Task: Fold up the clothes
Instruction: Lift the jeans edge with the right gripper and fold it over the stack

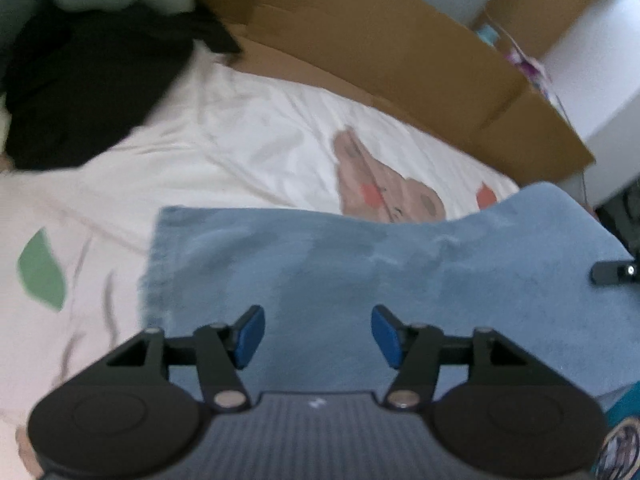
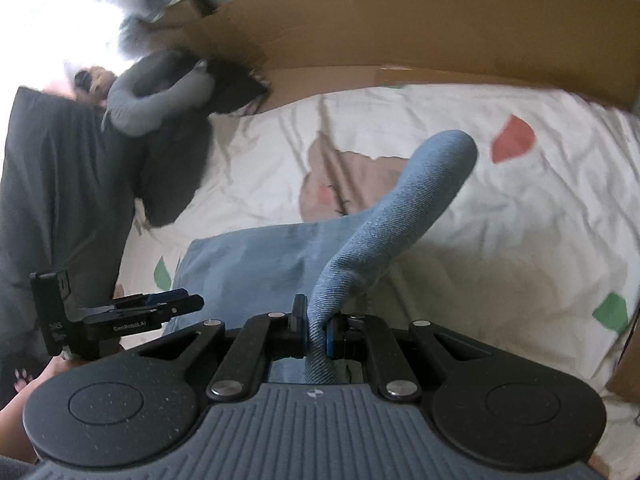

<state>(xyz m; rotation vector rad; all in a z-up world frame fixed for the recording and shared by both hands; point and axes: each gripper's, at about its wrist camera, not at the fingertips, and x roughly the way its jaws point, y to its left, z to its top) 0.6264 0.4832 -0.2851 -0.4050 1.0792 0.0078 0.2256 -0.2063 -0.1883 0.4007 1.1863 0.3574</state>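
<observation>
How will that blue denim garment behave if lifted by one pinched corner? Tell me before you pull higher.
Probably floppy: the blue denim garment already bends into a curved tube above the shut right gripper, while the rest sags onto the bedsheet. Likely fairly heavy for cloth, judging by the thick twill. Slipping seems unlikely; bunched fabric fills the pads. The left gripper stands open above it.

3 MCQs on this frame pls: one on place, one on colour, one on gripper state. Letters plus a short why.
1. Where does the dark clothes pile lie?
A. on the printed sheet
B. inside the cardboard
C. on the blue garment

2. What colour are the hand-held gripper pads?
A. red
B. blue
C. white

3. What state is the right hand-held gripper in?
A. open, empty
B. shut on the blue garment
C. shut on the sheet

Answers:
1 A: the pile sits on the sheet, in front of the cardboard.
2 B: both pads are blue.
3 B: a bunched blue fold is pinched between its jaws; the left hand-held gripper is open.
</observation>
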